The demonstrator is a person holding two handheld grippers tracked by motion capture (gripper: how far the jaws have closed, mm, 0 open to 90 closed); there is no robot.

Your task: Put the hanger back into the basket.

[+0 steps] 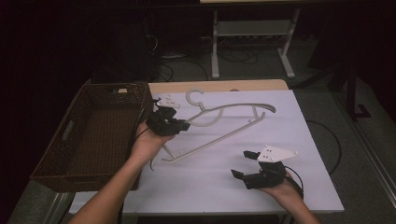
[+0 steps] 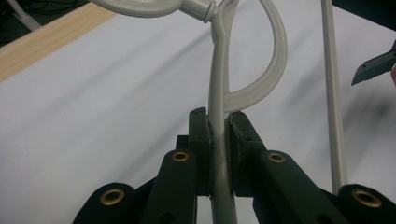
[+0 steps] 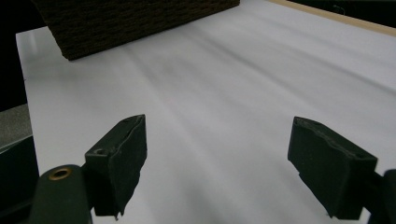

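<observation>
- Left gripper [image 1: 183,125]: jaws clamped on the white hanger [image 1: 219,126]. The left gripper view confirms both pads pressed flat against one arm of the hanger [image 2: 223,140], the arm passing upright between them.
- White hanger: grasped on the shoulder arm just below the hook. The hook [image 1: 195,97] points toward the far edge of the table; the lower bar [image 1: 215,140] runs diagonally over the white table surface [image 1: 289,140]. Whether the far end rests on the surface cannot be told.
- Right gripper [image 1: 243,164]: jaws spread wide apart, nothing between them. The right gripper view shows bare white surface between the two pads [image 3: 119,158].
- Right gripper position: near the table's front right edge, well apart from the hanger, held in the person's right hand [image 1: 285,189].
- Wicker basket [image 1: 74,140]: dark brown, standing at the left of the table, just beside the left gripper.
- Left hand [image 1: 148,143]: holds the left gripper close to the basket's right wall.
</observation>
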